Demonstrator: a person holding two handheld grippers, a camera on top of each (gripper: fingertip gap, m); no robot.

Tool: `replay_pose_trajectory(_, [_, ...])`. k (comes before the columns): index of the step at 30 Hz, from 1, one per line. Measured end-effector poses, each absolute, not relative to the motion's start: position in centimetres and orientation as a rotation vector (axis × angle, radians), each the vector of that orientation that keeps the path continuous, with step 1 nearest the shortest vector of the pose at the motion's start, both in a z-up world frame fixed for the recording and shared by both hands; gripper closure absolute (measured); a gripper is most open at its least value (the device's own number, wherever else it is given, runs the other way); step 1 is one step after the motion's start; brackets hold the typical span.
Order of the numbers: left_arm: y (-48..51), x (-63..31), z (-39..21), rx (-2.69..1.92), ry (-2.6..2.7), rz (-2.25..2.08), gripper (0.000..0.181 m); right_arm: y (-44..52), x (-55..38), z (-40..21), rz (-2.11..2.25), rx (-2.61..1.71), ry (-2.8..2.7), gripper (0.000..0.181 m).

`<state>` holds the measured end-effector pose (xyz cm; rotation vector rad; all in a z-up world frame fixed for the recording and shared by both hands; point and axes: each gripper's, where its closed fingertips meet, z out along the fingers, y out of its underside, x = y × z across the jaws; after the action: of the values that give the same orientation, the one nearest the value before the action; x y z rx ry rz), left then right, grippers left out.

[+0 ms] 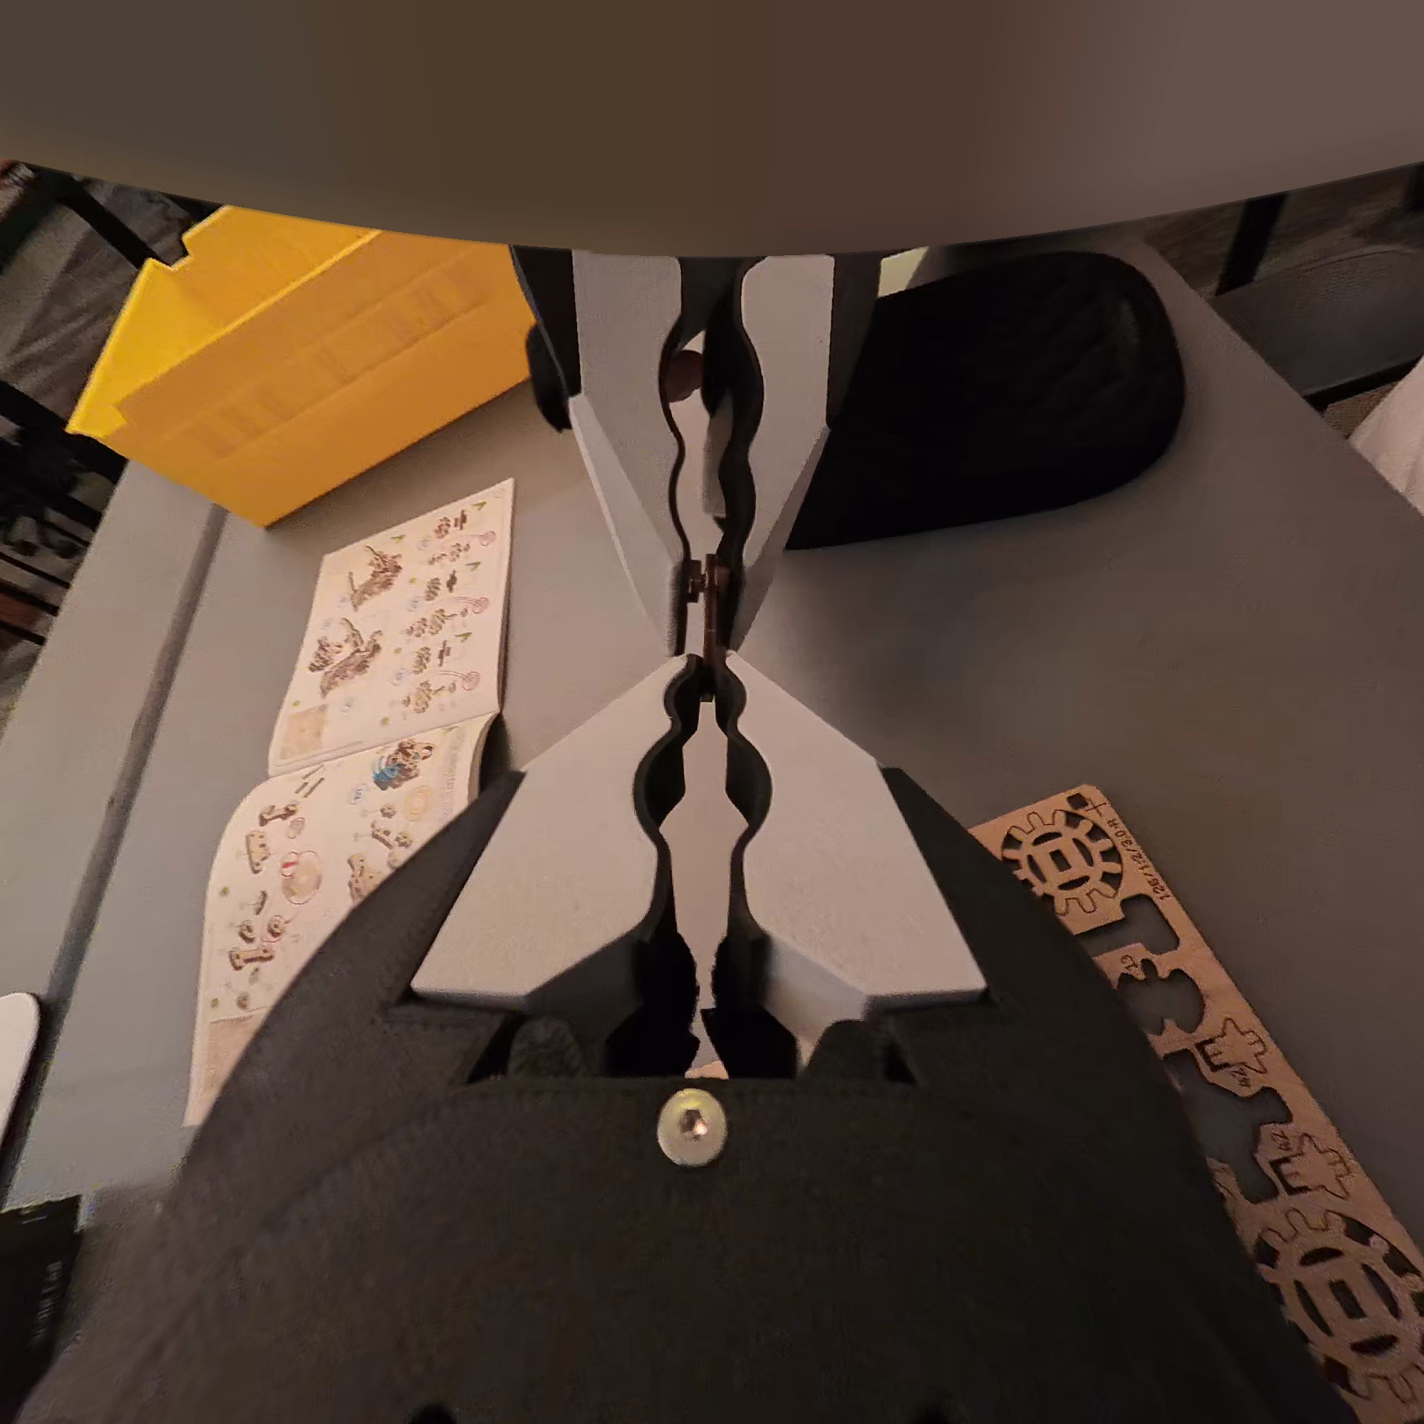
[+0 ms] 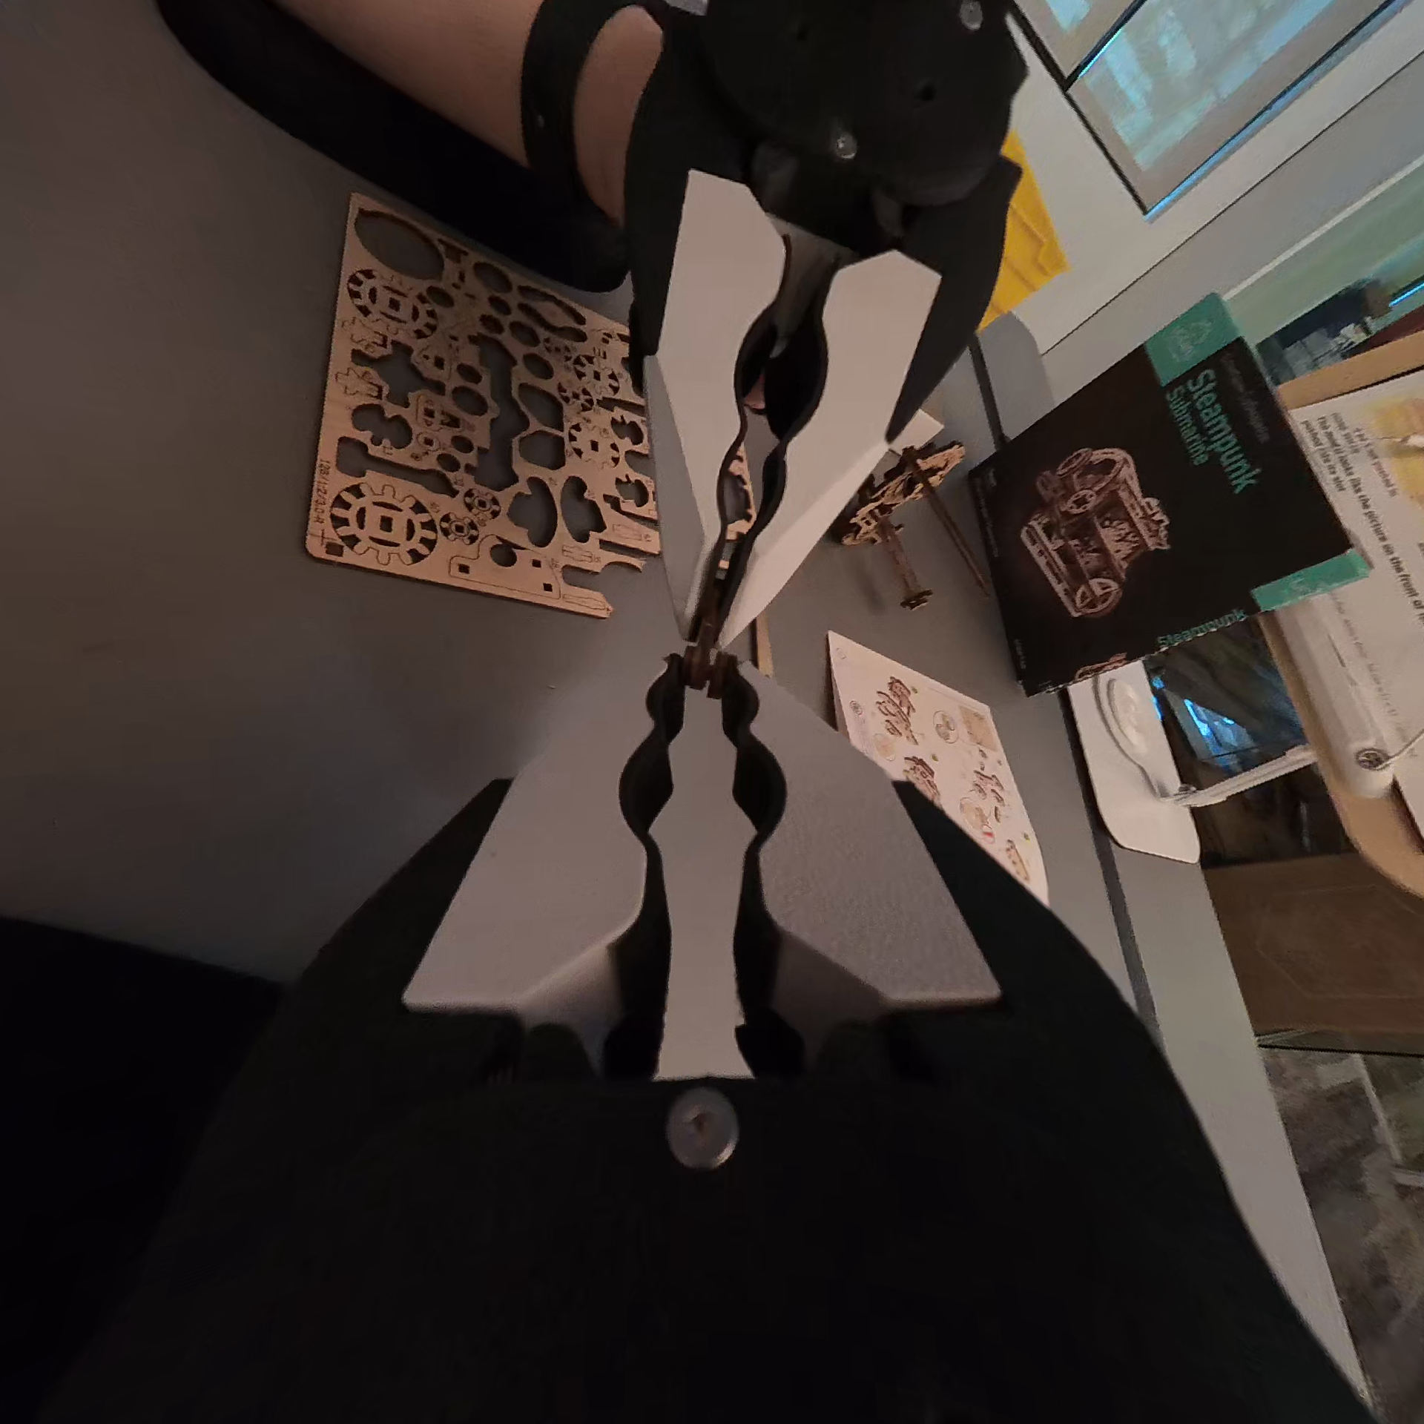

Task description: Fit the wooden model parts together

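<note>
Both grippers meet tip to tip above the grey table. My left gripper is shut on a thin dark wooden strip, seen edge-on. My right gripper comes in from the far side and is shut on a small notched wooden part that touches the strip. In the right wrist view, my right gripper pinches the small brown part. The left gripper faces it from above, with a hand in a black strap behind. How the two parts join is hidden between the tips.
A laser-cut wooden sheet lies on the table and also shows in the left wrist view. An open instruction booklet, a yellow bin, a partly built wooden model and the dark kit box surround the work spot. Less than 4 cm separates the two grippers' tips.
</note>
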<state>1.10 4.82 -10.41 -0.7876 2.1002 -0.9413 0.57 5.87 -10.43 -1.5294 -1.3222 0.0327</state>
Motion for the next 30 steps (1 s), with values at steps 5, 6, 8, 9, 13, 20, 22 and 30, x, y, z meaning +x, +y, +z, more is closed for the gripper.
replay_pose_trajectory(5, [5.4,1.2,-10.4,-0.793,2.087,-0.914,0.181,6.5,0.7,-10.4,0.048,-1.549,-1.275,0.174])
replay_pose_trajectory(6, [5.5,1.3,-10.2,-0.791,2.066,-0.902,0.181,6.7,0.8,-10.2,0.093,-1.567,-1.234,0.173])
replay_pose_trajectory(8, [6.2,1.6,-9.8,-0.810,2.018,-0.870,0.181,6.8,1.0,-9.7,0.148,-1.585,-1.191,0.162])
replay_pose_trajectory(9, [6.4,1.6,-9.9,-0.816,2.018,-0.857,0.181,6.8,1.0,-9.2,0.148,-1.562,-1.179,0.162])
replay_pose_trajectory(13, [6.4,1.6,-10.1,-0.848,2.024,-0.877,0.181,6.7,1.6,-9.2,0.004,-1.513,-1.255,0.168])
replay_pose_trajectory(20, [5.8,1.2,-12.4,-0.917,2.153,-0.892,0.181,5.7,1.9,-11.4,0.105,-1.615,-1.348,0.175])
replay_pose_trajectory(22, [5.8,1.3,-12.7,-0.922,2.158,-0.872,0.181,5.6,1.8,-11.6,0.191,-1.644,-1.321,0.173])
replay_pose_trajectory(30, [5.6,1.1,-12.9,-0.918,2.175,-0.878,0.180,5.2,1.5,-11.6,0.414,-1.689,-1.248,0.174])
